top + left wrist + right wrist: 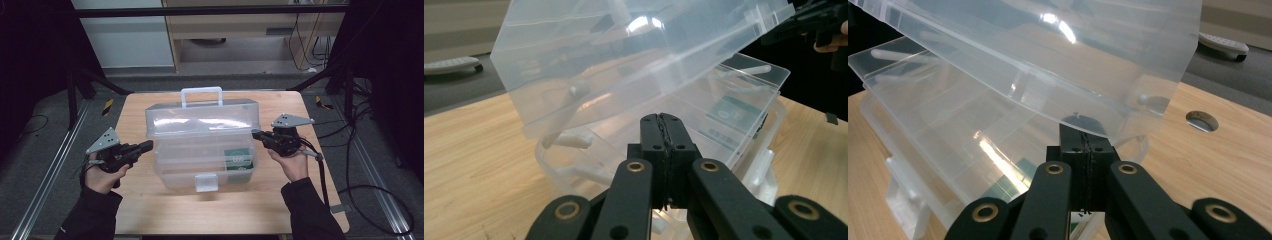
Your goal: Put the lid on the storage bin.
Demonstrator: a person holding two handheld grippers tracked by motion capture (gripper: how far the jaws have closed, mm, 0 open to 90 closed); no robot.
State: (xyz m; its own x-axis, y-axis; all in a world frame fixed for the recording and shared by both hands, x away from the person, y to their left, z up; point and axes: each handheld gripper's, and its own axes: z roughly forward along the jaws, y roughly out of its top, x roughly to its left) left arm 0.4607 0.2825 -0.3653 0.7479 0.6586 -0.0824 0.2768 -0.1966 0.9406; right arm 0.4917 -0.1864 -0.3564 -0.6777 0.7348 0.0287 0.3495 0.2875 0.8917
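Sitting mid-frame on the wooden desk point(150, 200), the clear plastic tool box point(202, 150) with its raised lid point(200, 120) looks light, stiff and slippery; its white handle point(201, 95) offers the best hold. The left tool point(148, 145) and right tool point(255, 133) are closed, empty, flanking it.

A clear plastic box point(200, 145) is seen between black jaws; a green card point(238, 159) and pale wood table point(165, 210) are shown.

Wooden table point(150, 210) bears toolbox point(200, 160) (clear plastic).
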